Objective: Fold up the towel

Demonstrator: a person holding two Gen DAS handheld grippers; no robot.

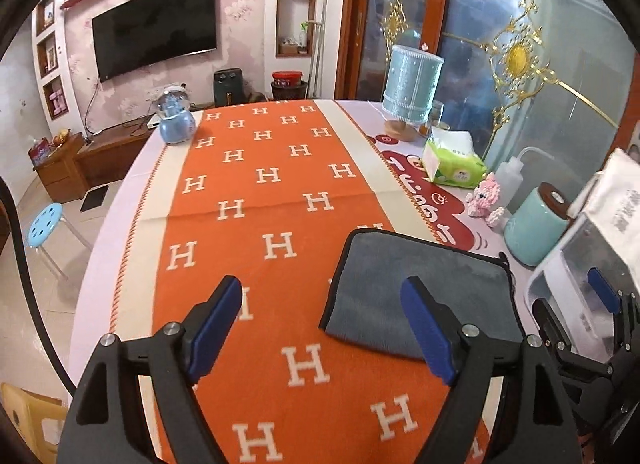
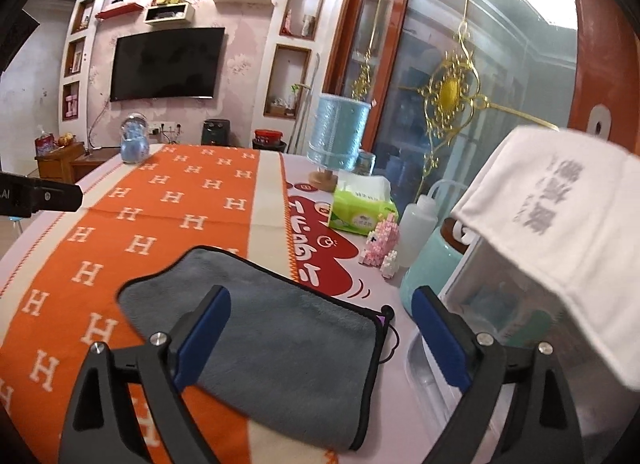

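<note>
A grey towel [image 1: 420, 288] with a black edge lies folded flat on the orange H-patterned cloth [image 1: 256, 200], at the right side of the table. It also shows in the right wrist view [image 2: 288, 344]. My left gripper [image 1: 322, 296] is open and empty, held above the cloth just left of the towel's near edge. My right gripper [image 2: 322, 304] is open and empty, held above the towel's near right part. The right gripper also shows at the right edge of the left wrist view [image 1: 600, 292].
Along the right stand a clear plastic box [image 2: 500, 304] with a white cloth [image 2: 560, 216] over it, a teal jar [image 2: 428, 264], a squeeze bottle [image 2: 416, 224], a pink block toy [image 2: 380, 240], a tissue pack [image 2: 360, 208] and a blue lamp [image 2: 340, 136]. A snow globe [image 1: 174, 120] stands far left.
</note>
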